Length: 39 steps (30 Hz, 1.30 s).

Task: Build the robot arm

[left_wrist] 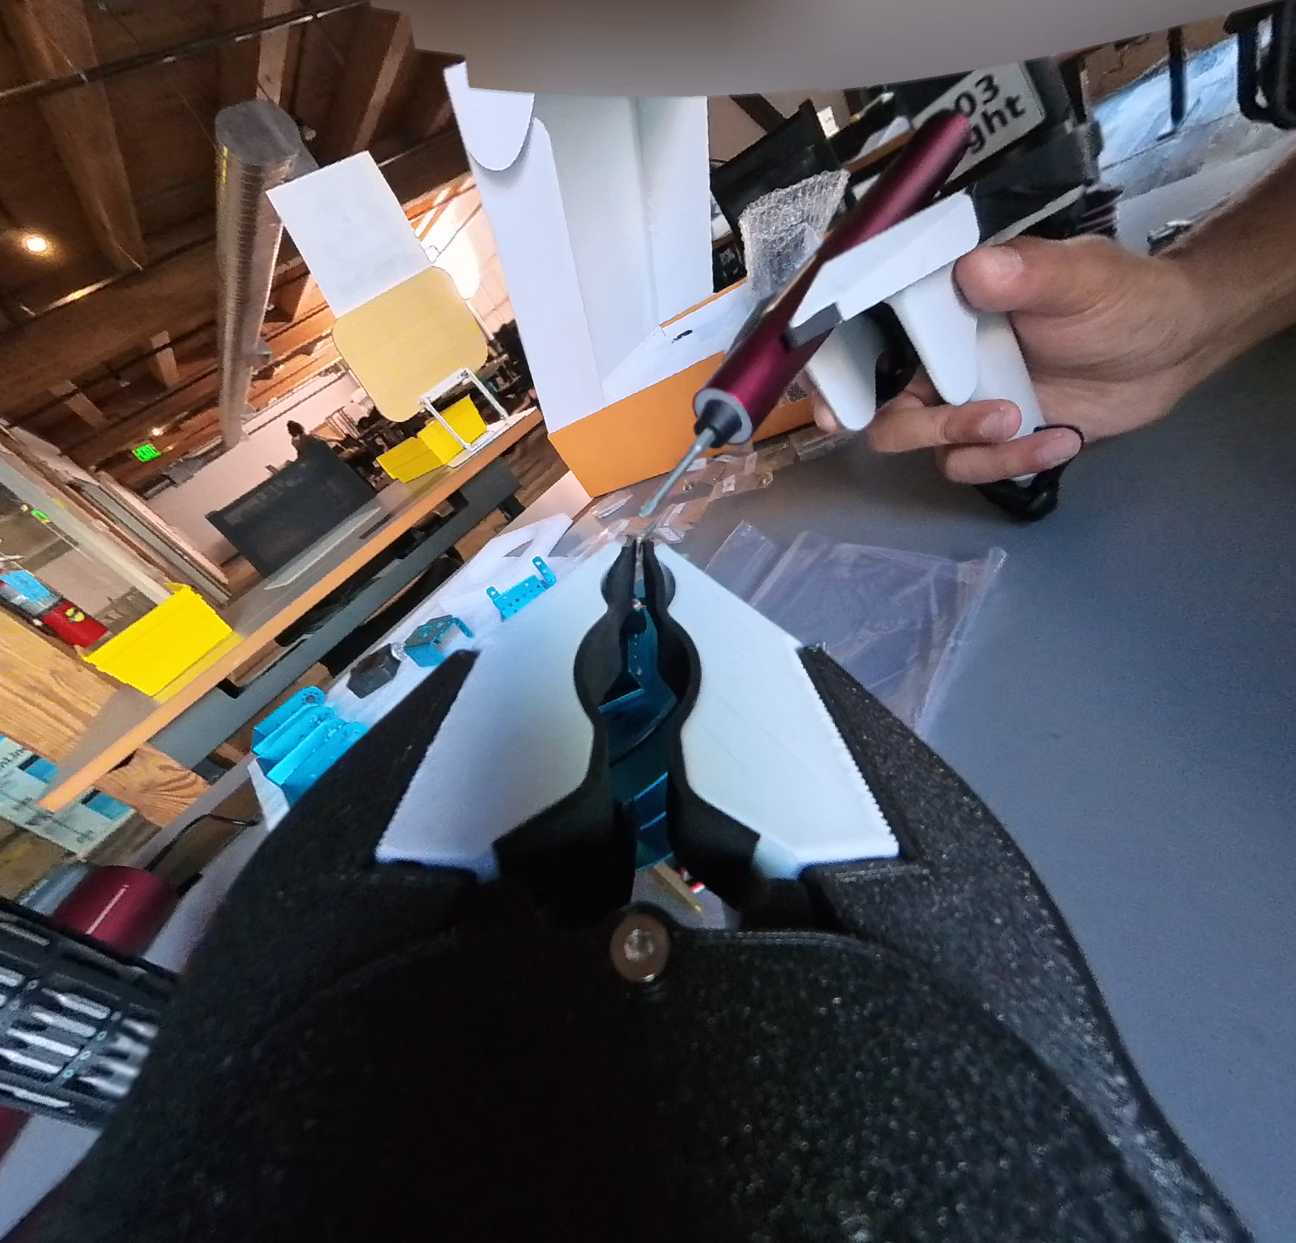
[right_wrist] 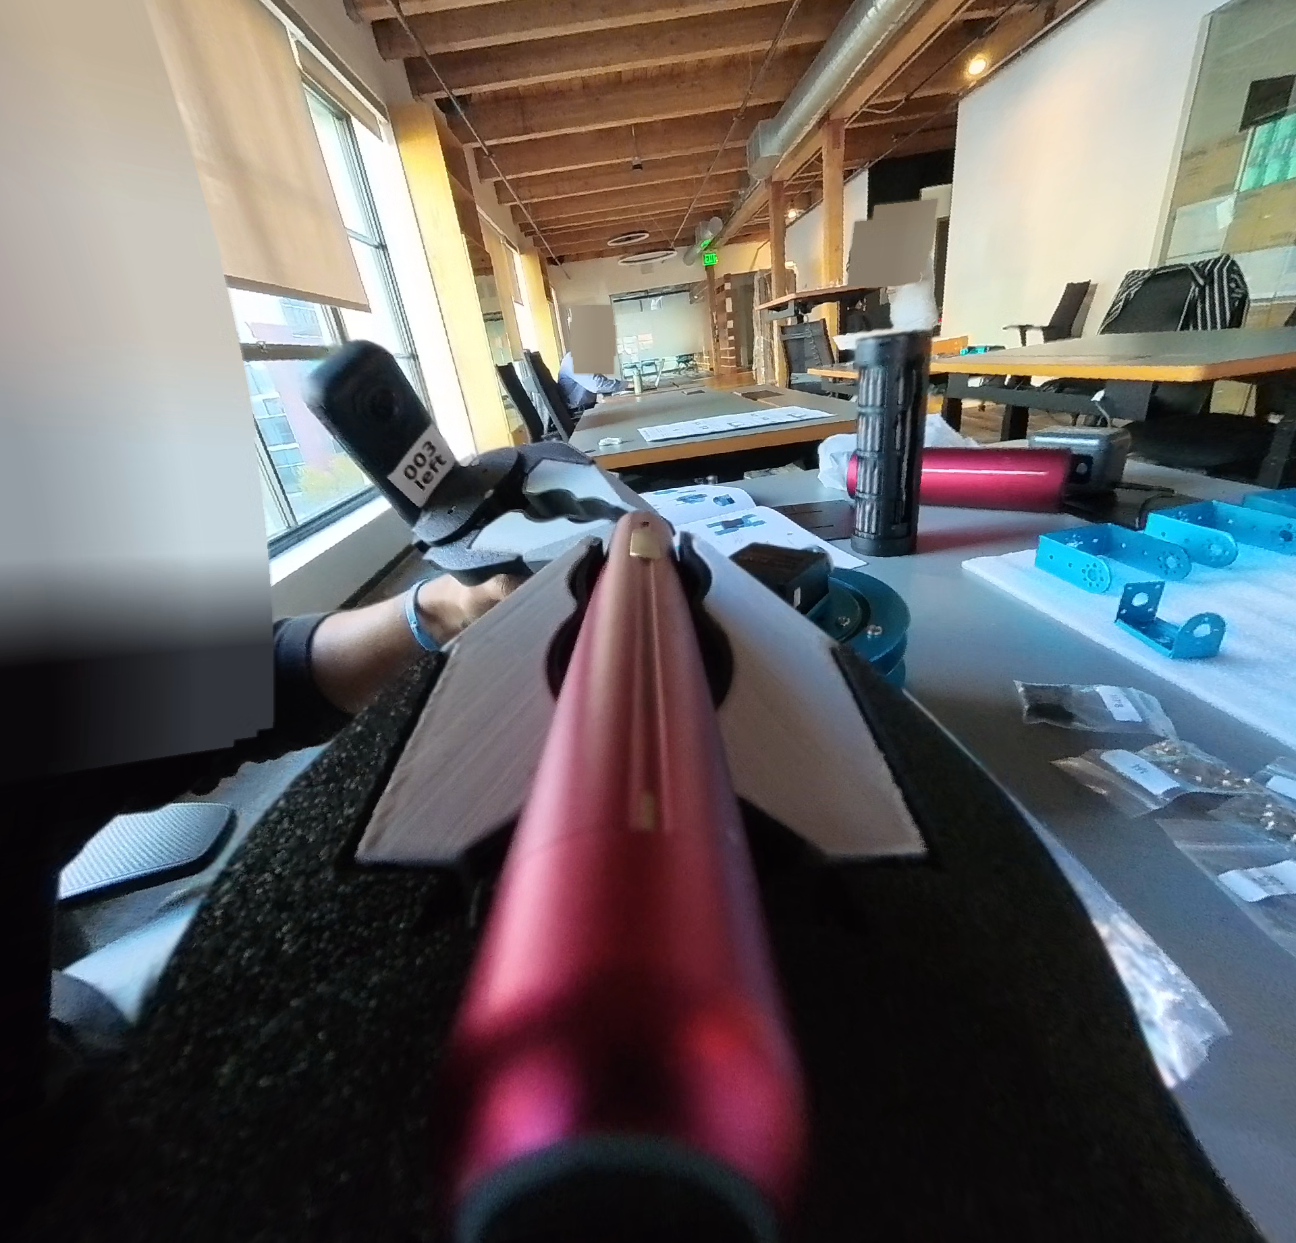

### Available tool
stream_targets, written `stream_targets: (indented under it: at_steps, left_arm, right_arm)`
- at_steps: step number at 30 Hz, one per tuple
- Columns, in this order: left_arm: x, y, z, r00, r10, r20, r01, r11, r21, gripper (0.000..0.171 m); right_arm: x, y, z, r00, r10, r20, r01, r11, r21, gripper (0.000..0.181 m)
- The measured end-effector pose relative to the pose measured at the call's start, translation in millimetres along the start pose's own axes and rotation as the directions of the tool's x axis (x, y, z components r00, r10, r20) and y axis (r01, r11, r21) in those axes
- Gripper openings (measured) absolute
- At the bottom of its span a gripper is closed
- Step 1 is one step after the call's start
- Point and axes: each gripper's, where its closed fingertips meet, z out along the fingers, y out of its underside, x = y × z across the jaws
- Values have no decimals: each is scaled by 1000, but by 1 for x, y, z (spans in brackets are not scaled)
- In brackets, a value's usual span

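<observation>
While the left gripper [left_wrist: 637, 546] pointed out over the grey table [left_wrist: 1122, 648], its black fingertips were pressed nearly together, pinching something small and silvery at the very tips that was too tiny to identify; behind the tips, blue metal parts showed through the gap between the fingers, though whether they were gripped or simply lay beneath could not be told. Just beyond those tips hung the slim steel bit of a maroon electric screwdriver [left_wrist: 827, 269], a smooth anodised cylinder with a grey collar at its nose, angled down toward the left gripper's tips. The right gripper [right_wrist: 642, 543] was clamped around that screwdriver's barrel, which ran lengthwise between its white finger plates and filled the middle of the right wrist view as a blurred red-pink tube with a thin pale line along its top. A bare hand [left_wrist: 1066, 360] held the right gripper's white handle. White stickers with printed characters sat on both grippers' camera mounts. Blue metal brackets [right_wrist: 1115, 550] lay on a white foam sheet [right_wrist: 1052, 599], and small clear bags [right_wrist: 1150, 767] with white labels lay near them on the table.
</observation>
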Motion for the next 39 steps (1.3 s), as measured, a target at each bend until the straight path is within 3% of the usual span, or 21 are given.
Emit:
stream_targets:
  at_steps: [7,35,39]
  left_arm:
    - [4,-3,-1,998,58,-4,-58,998,30,0]
    - [6,-3,-3,998,61,-22,-60,998,36,0]
    - [11,0,-4,995,82,-56,-80,996,29,0]
  right_arm:
    - [-5,3,1,1000,-7,20,8,1000,-29,21]
    - [-3,4,0,999,27,39,-25,999,-33,22]
    - [-3,6,0,995,46,86,-39,995,-87,21]
